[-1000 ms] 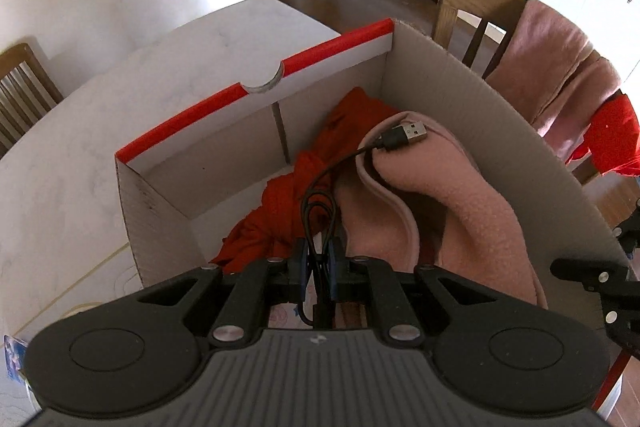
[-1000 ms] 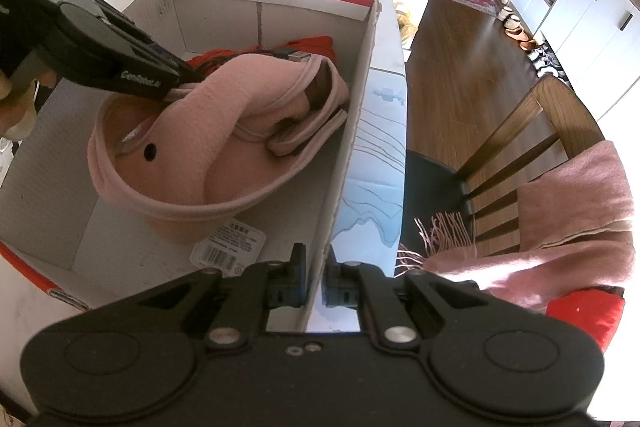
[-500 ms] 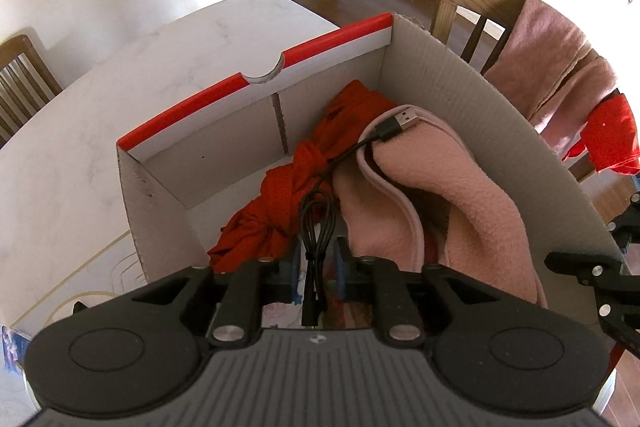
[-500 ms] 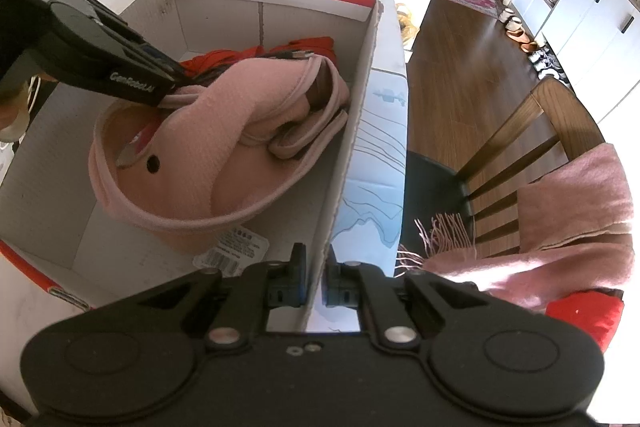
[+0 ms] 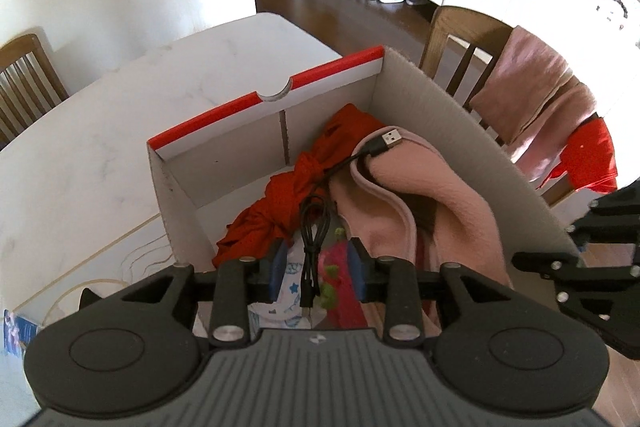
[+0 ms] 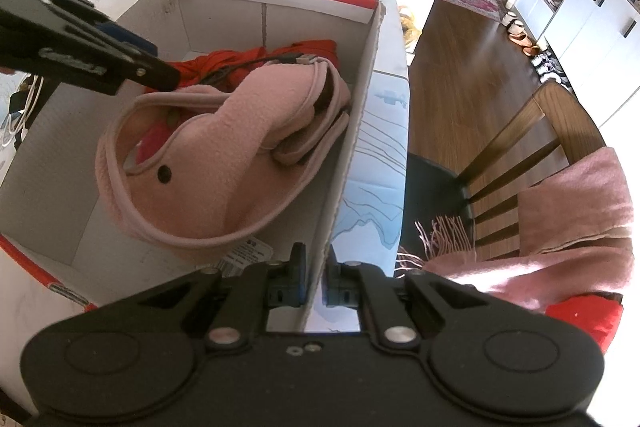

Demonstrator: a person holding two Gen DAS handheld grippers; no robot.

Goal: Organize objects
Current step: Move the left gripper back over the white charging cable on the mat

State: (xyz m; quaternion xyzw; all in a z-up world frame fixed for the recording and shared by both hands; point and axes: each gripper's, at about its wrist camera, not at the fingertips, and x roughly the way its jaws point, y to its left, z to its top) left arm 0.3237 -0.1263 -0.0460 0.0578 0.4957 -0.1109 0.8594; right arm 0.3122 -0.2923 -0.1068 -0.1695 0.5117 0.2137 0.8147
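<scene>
Cardboard box [image 5: 460,131] on the white table [image 5: 100,155]: light, stiff wall. My right tongs [image 6: 316,281] pinch its right wall near the near corner, narrow, steadying it.

Pink fleece garment [image 6: 240,147] fills the right half; soft, bulky, would bunch. Red cloth [image 5: 288,195] at the far side, limp.

Black USB cable [image 5: 312,251] lies coiled over the cloth, plug far on the fleece. Light, floppy, slick; I judge the bundled loops the best hold. My left tongs [image 5: 316,271] are opening, pads clear of it.

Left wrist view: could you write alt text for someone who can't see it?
The left gripper, its jaws opening, hangs over a black USB cable lying on red cloth and a pink fleece inside a cardboard box.
</scene>
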